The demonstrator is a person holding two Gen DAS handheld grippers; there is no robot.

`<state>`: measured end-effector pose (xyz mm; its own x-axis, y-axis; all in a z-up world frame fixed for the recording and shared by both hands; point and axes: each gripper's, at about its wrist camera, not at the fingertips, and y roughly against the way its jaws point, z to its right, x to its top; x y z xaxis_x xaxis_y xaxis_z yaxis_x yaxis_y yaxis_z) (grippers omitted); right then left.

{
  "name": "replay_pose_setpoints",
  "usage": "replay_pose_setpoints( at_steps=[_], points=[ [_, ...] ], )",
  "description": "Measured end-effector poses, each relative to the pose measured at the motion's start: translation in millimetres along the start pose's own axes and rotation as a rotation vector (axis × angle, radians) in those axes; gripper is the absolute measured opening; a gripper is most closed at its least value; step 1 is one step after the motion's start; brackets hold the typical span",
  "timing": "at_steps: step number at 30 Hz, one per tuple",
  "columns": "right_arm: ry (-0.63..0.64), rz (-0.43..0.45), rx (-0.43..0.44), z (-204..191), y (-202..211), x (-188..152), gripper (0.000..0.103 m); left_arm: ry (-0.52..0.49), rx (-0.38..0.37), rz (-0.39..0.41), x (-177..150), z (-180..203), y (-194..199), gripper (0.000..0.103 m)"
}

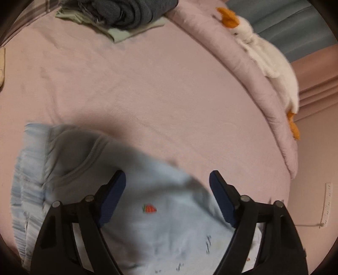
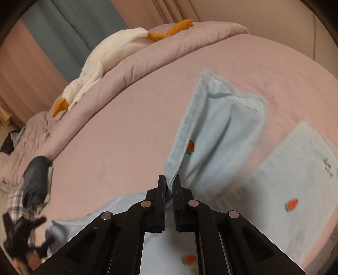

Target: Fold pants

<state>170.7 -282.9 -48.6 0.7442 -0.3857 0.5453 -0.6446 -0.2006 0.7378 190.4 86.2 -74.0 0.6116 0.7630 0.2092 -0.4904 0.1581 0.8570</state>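
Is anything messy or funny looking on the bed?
Yes. The light blue pants are rumpled, with one edge pulled up off the pink sheet by the right hand-held gripper. A white plush goose sprawls along the folded quilt.

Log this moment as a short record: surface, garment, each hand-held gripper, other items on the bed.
surface: pink bed sheet
garment: light blue pants with strawberry print, partly lifted
right hand-held gripper: shut on a hem edge of the pants
left hand-held gripper: open above the pants, gripping nothing
other items: white plush goose on the pink quilt; folded dark clothes at the far edge
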Motion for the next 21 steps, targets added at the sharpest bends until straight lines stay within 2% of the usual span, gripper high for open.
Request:
replay_pose_setpoints(
  at_steps=[2, 4, 5, 6, 7, 10, 14, 15, 17, 19, 21],
  points=[
    [0.0, -0.001, 0.021, 4.2, 0.8, 1.6, 0.006, 0.052, 0.026, -0.052, 7.8, -5.9, -12.8, 0.073],
    [0.006, 0.003, 0.053, 8.0, 2.7, 4.0, 0.006, 0.112, 0.012, -0.076, 14.4, -15.7, -19.8, 0.065],
    [0.008, 0.005, 0.062, 11.5, 4.2, 1.9, 0.006, 0.117, 0.023, -0.077, 16.4, -17.8, -20.7, 0.045],
    [0.007, 0.002, 0.069, 11.8, 3.5, 2.4, 0.006, 0.098, 0.057, -0.073, 17.4, -19.8, -20.6, 0.012],
    [0.004, -0.005, 0.07, 9.4, -0.8, 3.6, 0.006, 0.075, 0.077, -0.072, 17.1, -21.4, -19.9, 0.01],
    [0.025, 0.006, 0.064, 5.0, -1.1, 6.7, 0.006, 0.042, -0.026, -0.044, 8.0, -29.2, 4.9, 0.007],
    [0.032, 0.073, 0.081, 7.9, 36.8, 10.2, 0.006, -0.112, -0.209, 0.107, -28.0, -30.9, 96.2, 0.007],
    [0.031, 0.095, 0.089, 10.3, 51.0, 9.2, 0.006, -0.15, -0.265, 0.131, -44.8, -36.5, 121.0, 0.007],
    [0.028, 0.129, 0.074, 19.0, 77.6, 2.4, 0.006, -0.189, -0.331, 0.127, -76.3, -52.1, 149.3, 0.007],
    [0.014, 0.138, 0.053, 33.4, 96.1, -13.3, 0.006, -0.232, -0.329, 0.094, -111.4, -70.9, 160.2, 0.007],
    [0.0, 0.102, 0.01, 49.6, 98.5, -36.9, 0.007, -0.257, -0.283, 0.041, -141.4, -92.8, 155.5, 0.007]
  ],
)
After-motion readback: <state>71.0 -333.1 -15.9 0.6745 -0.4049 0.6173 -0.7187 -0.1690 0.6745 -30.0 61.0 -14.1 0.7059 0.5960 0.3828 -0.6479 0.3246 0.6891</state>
